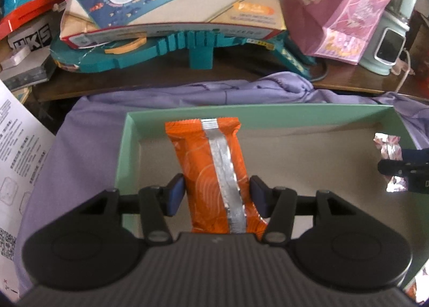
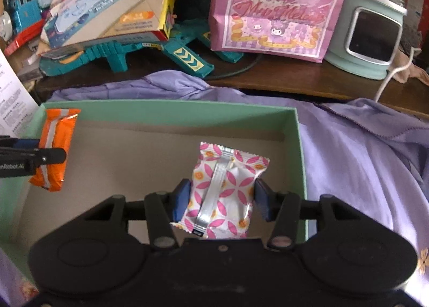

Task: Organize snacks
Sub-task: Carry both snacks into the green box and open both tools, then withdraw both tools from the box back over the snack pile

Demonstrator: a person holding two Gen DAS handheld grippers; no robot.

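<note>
Meanwhile green box (image 2: 292, 130) sits beneath both gripped snacks

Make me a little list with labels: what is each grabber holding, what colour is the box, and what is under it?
left gripper: shut on the orange snack packet, held over the left part of the box
right gripper: shut on the pink and white snack packet, held over the right part of the box
box: green walls, open top, brownish floor with nothing lying on it
under the box: purple cloth
behind: pink birthday bag
</note>
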